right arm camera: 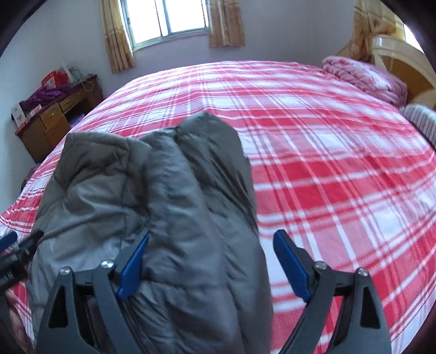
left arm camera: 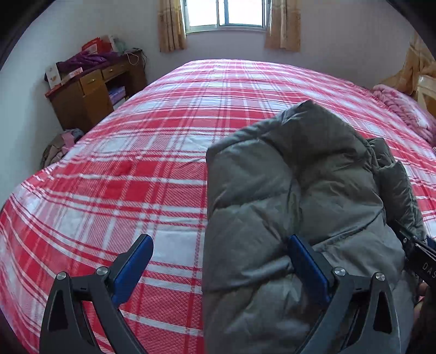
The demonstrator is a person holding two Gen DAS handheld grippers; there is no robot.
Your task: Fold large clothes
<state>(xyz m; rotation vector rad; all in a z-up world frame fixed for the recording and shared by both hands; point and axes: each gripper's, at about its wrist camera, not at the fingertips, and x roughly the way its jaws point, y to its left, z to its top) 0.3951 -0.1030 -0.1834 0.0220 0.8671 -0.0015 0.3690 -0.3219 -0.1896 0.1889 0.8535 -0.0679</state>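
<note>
A grey padded jacket (left arm camera: 299,190) lies folded into a long bundle on the red plaid bed (left arm camera: 122,177). My left gripper (left arm camera: 220,261) is open, its right finger (left arm camera: 308,261) resting on the jacket's near end, its left finger over the bedspread. In the right wrist view the same jacket (right arm camera: 177,204) lies at the left. My right gripper (right arm camera: 212,261) is open over the jacket's right edge, its left finger (right arm camera: 133,269) pressed into the fabric. The other gripper shows at the far left edge (right arm camera: 16,253).
A wooden desk (left arm camera: 90,89) with clutter stands by the far left wall. A pink blanket (right arm camera: 362,73) and a cream headboard (right arm camera: 400,54) lie at the far right. A window with curtains (left arm camera: 226,13) is in the back wall. Clothes are heaped on the floor (left arm camera: 60,147).
</note>
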